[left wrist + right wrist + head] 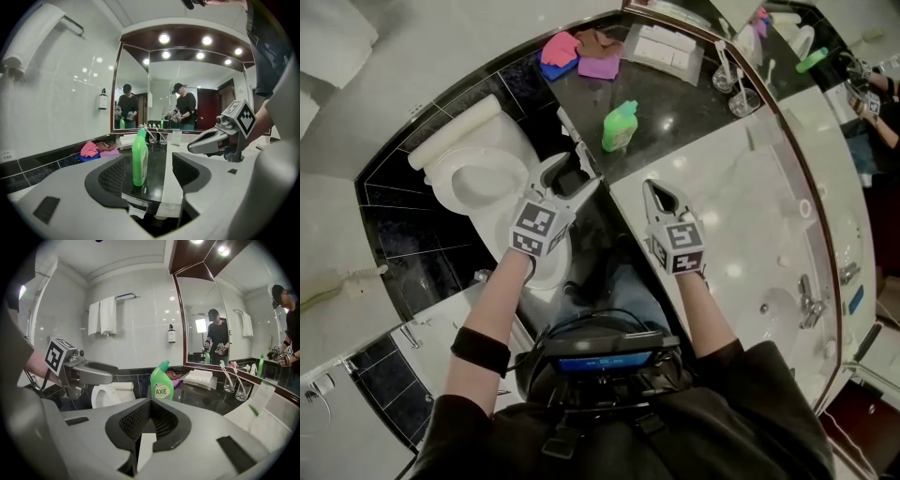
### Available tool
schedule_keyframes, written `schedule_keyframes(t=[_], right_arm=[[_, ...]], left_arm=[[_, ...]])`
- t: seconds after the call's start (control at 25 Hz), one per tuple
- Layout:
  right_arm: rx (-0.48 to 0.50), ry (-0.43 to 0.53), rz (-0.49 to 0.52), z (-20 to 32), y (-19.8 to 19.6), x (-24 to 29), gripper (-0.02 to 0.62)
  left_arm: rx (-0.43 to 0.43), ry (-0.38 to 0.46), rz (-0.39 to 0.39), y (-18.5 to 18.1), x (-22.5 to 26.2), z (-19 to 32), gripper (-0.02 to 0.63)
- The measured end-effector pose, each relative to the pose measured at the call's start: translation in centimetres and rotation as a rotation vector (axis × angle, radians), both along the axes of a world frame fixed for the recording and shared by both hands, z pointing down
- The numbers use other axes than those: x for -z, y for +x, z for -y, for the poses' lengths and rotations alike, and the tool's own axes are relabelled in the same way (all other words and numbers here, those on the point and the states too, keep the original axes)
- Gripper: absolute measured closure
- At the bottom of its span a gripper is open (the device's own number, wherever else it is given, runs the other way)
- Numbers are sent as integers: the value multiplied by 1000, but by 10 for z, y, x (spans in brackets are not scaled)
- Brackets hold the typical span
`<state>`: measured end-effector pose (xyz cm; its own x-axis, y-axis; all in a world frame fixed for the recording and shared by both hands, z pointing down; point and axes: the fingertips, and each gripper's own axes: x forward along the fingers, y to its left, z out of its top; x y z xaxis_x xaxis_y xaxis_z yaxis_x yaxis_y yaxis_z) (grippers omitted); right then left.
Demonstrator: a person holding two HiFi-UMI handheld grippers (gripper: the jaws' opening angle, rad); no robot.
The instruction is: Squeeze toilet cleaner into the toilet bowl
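I count one green bottle of toilet cleaner point(620, 127), one white toilet point(483, 178), two glasses point(724, 77) with toothbrushes in them, one stack of white folded towels point(666, 49) and one small heap of coloured cloths point(581, 53), whose number I cannot tell. I hold two grippers. The jaws of my left gripper point(575, 173) stand wide apart and they hold nothing and touch nothing. The jaws of my right gripper point(656, 192) are pressed together, with nothing between them. The bottle stands upright on the black worktop point(675, 112), between the cloths and the glasses, with its cap on. In the left gripper view it appears in the gap between the open jaws, but it is further ahead and apart from both pads. In the right gripper view it stands ahead, just above the closed tips, also not touched. The toilet is left of the bottle, beside my left gripper.
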<state>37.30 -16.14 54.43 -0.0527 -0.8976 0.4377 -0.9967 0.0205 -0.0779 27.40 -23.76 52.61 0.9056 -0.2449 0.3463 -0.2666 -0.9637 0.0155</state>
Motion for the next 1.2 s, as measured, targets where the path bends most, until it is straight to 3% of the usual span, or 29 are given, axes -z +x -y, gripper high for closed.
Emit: schedule_keyframes(t=[0.32,0.64,1.2], right_arm=[[-40,-9,10,12,40,-12,592],[-67,-16,16,21,60,-20,592],[-72,-28,44,41,106,-60,592]], left_arm=[[-44,-27,28,42,-25,13,288],[-77,-24,71,73,-60,34,215],[-114,-37,59,148,-113,76,213]])
